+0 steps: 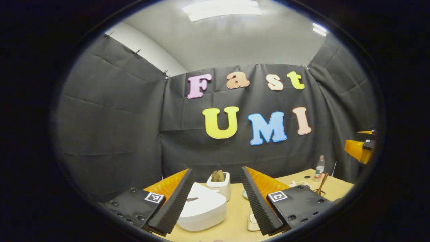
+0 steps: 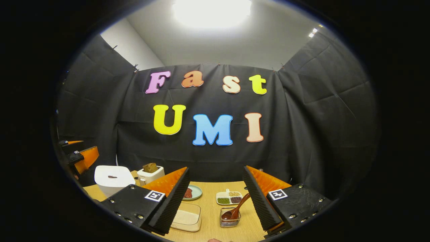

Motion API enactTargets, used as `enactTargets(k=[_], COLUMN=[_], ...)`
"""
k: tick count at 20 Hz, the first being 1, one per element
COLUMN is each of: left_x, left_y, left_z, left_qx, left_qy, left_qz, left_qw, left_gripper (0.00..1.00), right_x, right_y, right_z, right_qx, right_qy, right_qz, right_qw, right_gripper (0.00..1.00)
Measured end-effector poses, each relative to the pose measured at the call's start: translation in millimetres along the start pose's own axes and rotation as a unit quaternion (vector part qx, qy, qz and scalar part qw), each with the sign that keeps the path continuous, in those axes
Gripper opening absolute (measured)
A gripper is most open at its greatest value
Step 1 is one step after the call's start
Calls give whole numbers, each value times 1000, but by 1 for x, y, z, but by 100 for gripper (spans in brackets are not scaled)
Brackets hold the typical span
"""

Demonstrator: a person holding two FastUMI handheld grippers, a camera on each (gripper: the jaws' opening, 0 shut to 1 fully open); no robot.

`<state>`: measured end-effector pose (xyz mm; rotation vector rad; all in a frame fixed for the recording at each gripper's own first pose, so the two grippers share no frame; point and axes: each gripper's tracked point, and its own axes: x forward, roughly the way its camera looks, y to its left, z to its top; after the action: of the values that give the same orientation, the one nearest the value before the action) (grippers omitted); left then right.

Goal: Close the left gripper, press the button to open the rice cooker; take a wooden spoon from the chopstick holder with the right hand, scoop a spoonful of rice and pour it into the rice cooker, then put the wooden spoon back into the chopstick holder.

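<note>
The white rice cooker (image 1: pixel 201 208) sits lid down on the wooden table, just beyond and below my open left gripper (image 1: pixel 216 168), whose fingers hold nothing. In the right gripper view the cooker (image 2: pixel 112 179) stands at the far left. A wooden spoon (image 2: pixel 237 208) leans in a small clear chopstick holder (image 2: pixel 230 220), low between the open fingers of my right gripper (image 2: pixel 216 167), closer to its right finger. A shallow tray of white rice (image 2: pixel 186 218) lies beside the holder, partly behind the left finger. The left gripper (image 2: pixel 80 156) hangs at the left edge, above the cooker.
A white toaster (image 2: pixel 150 173) with bread stands behind the cooker. A teal plate (image 2: pixel 192 192) and a divided dish of beans (image 2: pixel 229 197) lie mid-table. A bottle (image 1: pixel 319 168) stands at the far right corner. The right gripper (image 1: pixel 361 149) hovers at that view's right edge.
</note>
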<state>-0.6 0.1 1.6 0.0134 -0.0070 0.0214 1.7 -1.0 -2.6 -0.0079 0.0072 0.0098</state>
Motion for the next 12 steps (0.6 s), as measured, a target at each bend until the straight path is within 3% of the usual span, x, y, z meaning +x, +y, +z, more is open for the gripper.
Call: enactTargets(k=[9, 12], left_x=[1, 1], left_y=[0, 2], left_z=[-2, 0], left_qx=[1, 2], left_qy=[-1, -2], left_qz=[0, -6], left_qw=[1000, 1000], left_gripper=[97, 92], right_x=[4, 8], right_y=[0, 1], right_z=[-1, -1], right_qx=[-3, -4], right_qy=[-1, -2], right_qz=[2, 4], right_qw=[1000, 1000], right_gripper=[96, 96])
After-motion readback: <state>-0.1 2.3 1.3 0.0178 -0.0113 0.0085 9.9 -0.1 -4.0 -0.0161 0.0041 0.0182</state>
